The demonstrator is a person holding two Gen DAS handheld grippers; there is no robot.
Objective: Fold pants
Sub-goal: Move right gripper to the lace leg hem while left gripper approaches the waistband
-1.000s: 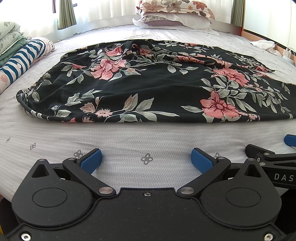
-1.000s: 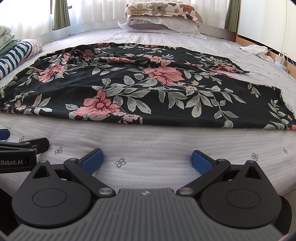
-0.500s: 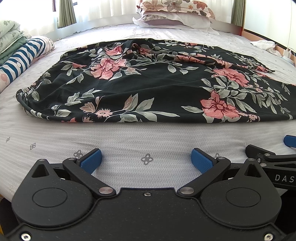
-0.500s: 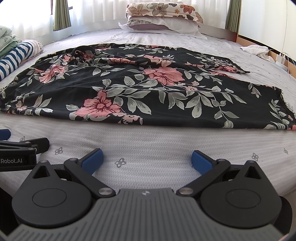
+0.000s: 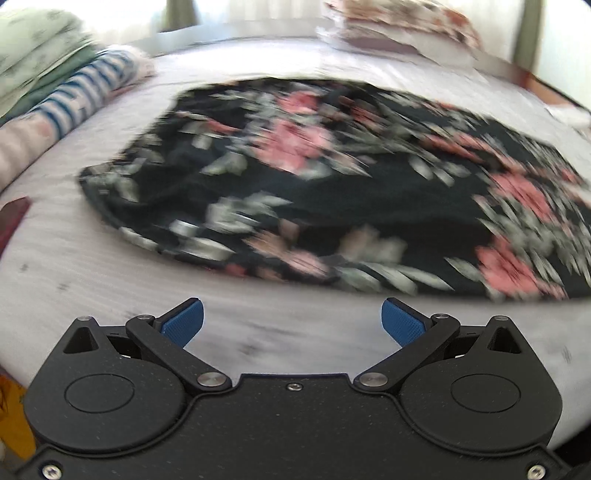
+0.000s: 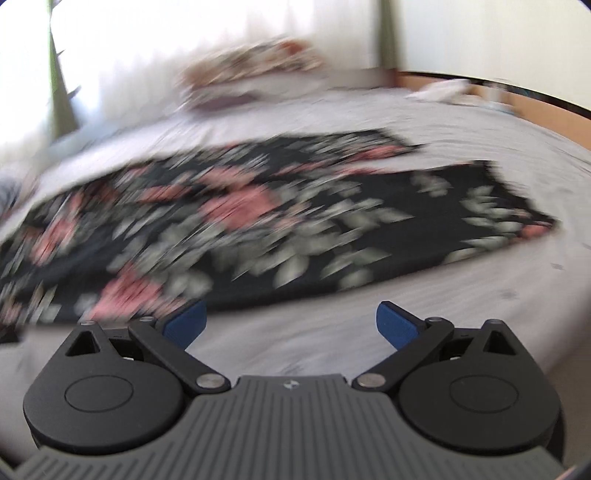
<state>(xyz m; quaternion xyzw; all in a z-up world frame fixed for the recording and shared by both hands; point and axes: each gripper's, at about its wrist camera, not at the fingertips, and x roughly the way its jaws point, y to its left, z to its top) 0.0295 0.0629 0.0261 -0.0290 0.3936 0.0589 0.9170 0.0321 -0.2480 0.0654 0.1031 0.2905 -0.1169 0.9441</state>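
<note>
Black floral pants flat on bed, both grippers empty

Black thin fabric w/ pink flowers + grey-green leaves: 1 pair of pants (image 5: 332, 192), spread flat across the bed (image 5: 110, 295). Both views motion-blurred, so print detail is soft. In right view pants (image 6: 258, 221) show 2 leg ends at far right, one nearer, one further back.

Grippers: 2. Left gripper (image 5: 291, 321): black plastic body, 2 blue ribbed pads (image 5: 183, 323), jaws spread wide, nothing between them, over bare sheet just short of the pants' near edge. Right gripper (image 6: 290, 323): grey ribbed body, black linkage, 2 blue pads (image 6: 397, 325), jaws equally wide, nothing held; left pad overlaps the pants' near edge in view, contact can't tell.

Sheet: pale grey, fine woven lines, small dark motifs. Pillows (image 5: 399, 33): floral stack at the head, count unclear. Folded bedding (image 5: 55, 85) at left edge: green + blue-white striped pieces.
</note>
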